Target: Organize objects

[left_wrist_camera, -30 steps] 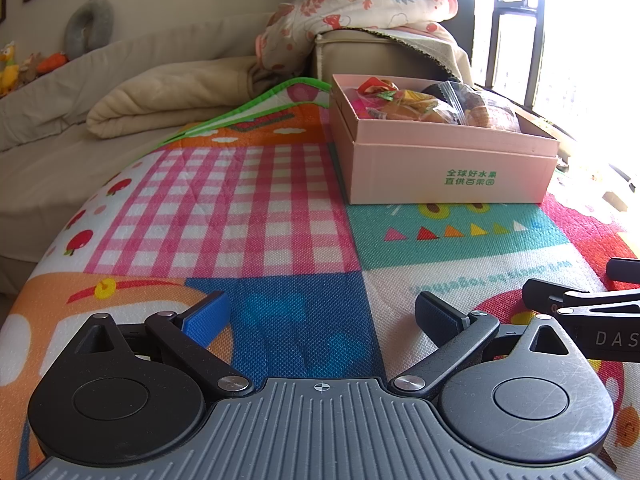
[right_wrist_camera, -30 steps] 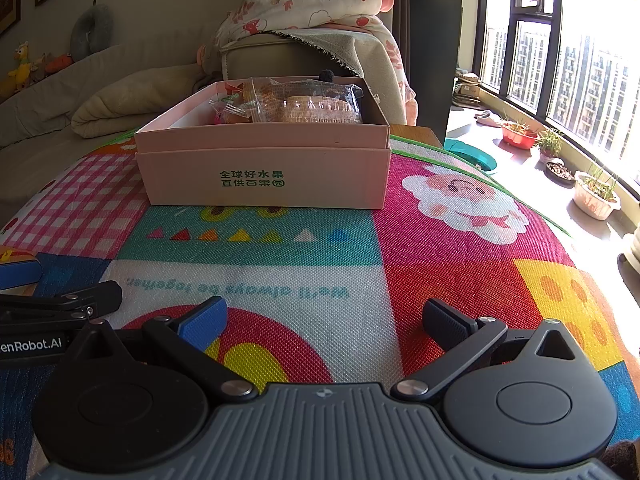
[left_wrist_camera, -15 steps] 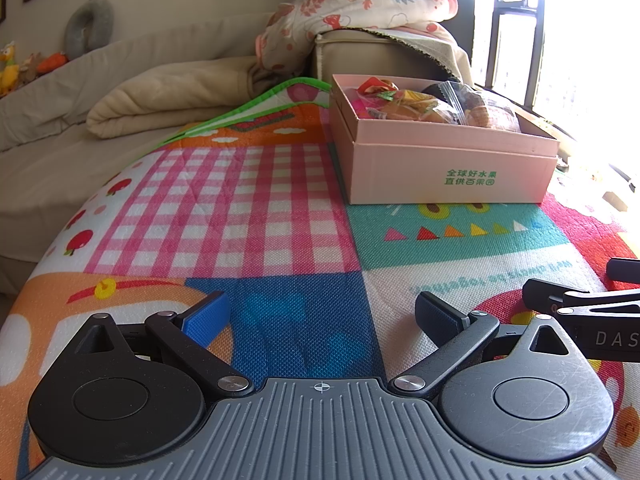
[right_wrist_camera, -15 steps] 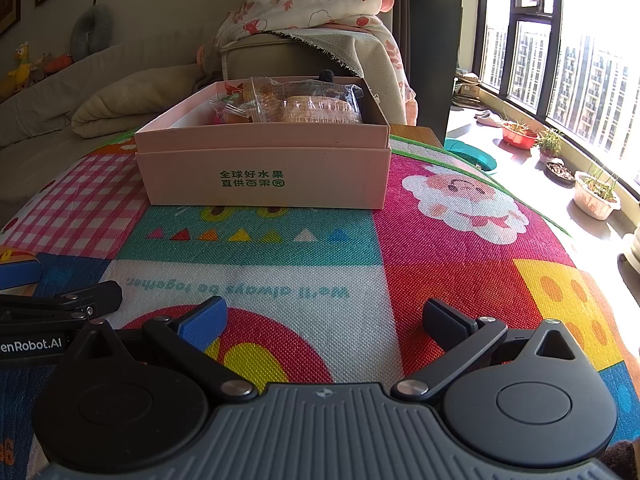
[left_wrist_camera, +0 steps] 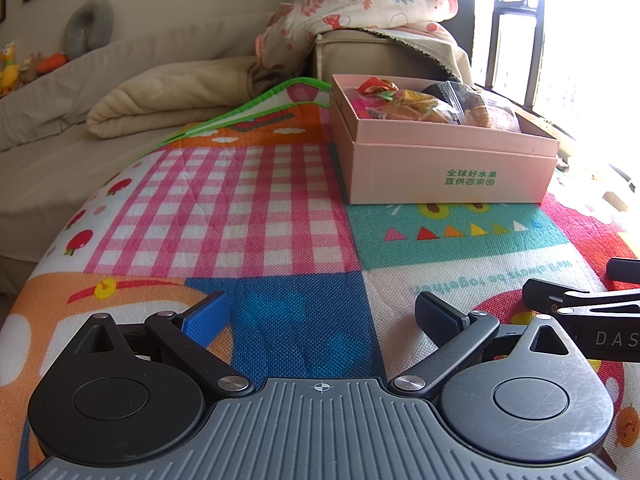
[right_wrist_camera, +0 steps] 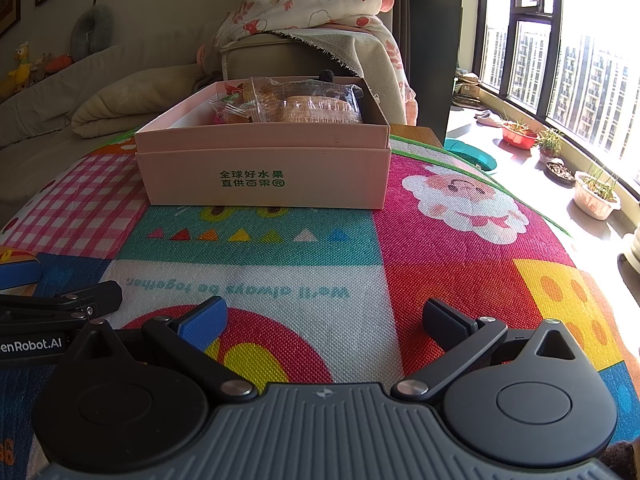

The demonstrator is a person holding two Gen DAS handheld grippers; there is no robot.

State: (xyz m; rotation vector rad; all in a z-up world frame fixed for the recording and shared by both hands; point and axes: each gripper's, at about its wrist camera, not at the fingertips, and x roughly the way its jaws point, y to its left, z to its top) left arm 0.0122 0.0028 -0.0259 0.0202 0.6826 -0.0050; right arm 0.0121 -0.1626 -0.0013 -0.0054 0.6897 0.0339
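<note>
1. The left claw [left_wrist_camera: 322, 314] is sitting low over the mat [left_wrist_camera: 280, 216], with its fingers spread wide and holding nothing. One fingertip is carrying a blue pad [left_wrist_camera: 206, 317]; the other is carrying a dark pad [left_wrist_camera: 438, 317].
2. The right claw [right_wrist_camera: 326, 318] is sitting low over the same mat [right_wrist_camera: 460, 264], likewise spread wide and holding nothing.
3. The two claws are lying side by side. The right claw is showing at the right edge of the left wrist view [left_wrist_camera: 592, 308], and the left claw is showing at the left edge of the right wrist view [right_wrist_camera: 60, 304].
4. The box [left_wrist_camera: 448, 172] is a pink carton with green print on its front wall. It is standing on the mat, well apart from both claws.
5. From the left claw, the box is lying ahead and to the right. From the right claw, the box [right_wrist_camera: 264, 176] is lying ahead and slightly to the left.
6. The box is open at the top and is holding wrapped snacks [right_wrist_camera: 304, 102], including clear bags and colourful wrappers [left_wrist_camera: 424, 104].
7. Bare mat is lying between each claw and the box front; nothing is touching either claw's fingers.
8. Behind the box, a sofa [left_wrist_camera: 120, 80] with a floral blanket [right_wrist_camera: 312, 4] is standing. A window [right_wrist_camera: 568, 60] is lighting the right side.
</note>
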